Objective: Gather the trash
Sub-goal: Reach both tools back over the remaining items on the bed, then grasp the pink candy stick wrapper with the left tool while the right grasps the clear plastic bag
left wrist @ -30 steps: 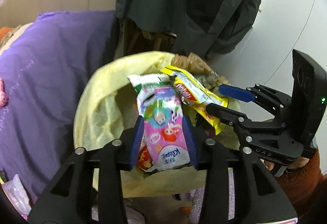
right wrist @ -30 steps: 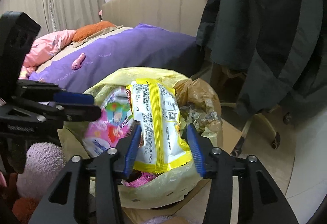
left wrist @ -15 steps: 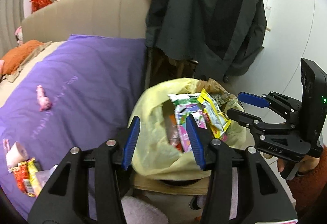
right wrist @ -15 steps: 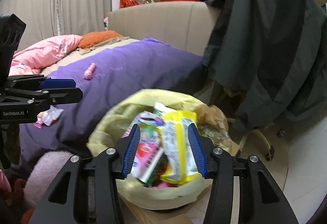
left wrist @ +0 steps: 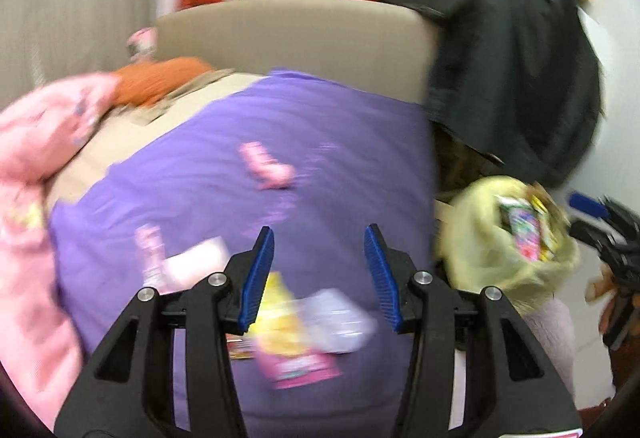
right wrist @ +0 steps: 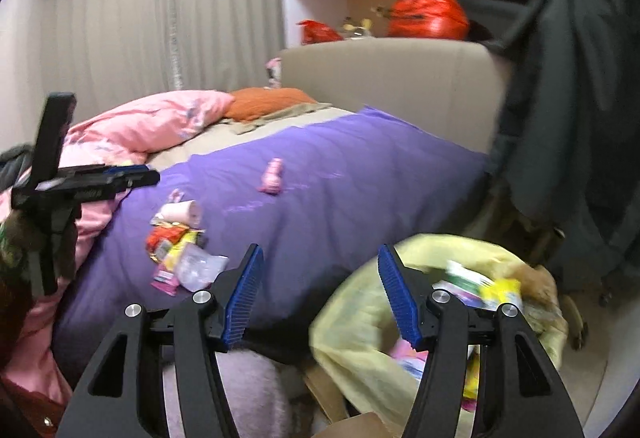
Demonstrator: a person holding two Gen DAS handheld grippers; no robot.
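Trash wrappers [right wrist: 182, 258] lie piled on purple blanket [right wrist: 340, 174]; left gripper [left wrist: 320, 270] parted, empty, above them; right gripper [right wrist: 320, 290] just widened, empty, beside yellow trash bag [right wrist: 360, 322] holding more wrappers; pink toy [right wrist: 273, 176] farther back.

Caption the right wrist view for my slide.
Open right hand-held gripper between yellow trash bag and wrappers on purple blanket.

No print you can read on the wrappers on the bed [right wrist: 182, 258], pale lettering on the left tool's [right wrist: 132, 177] side too blurred to make out
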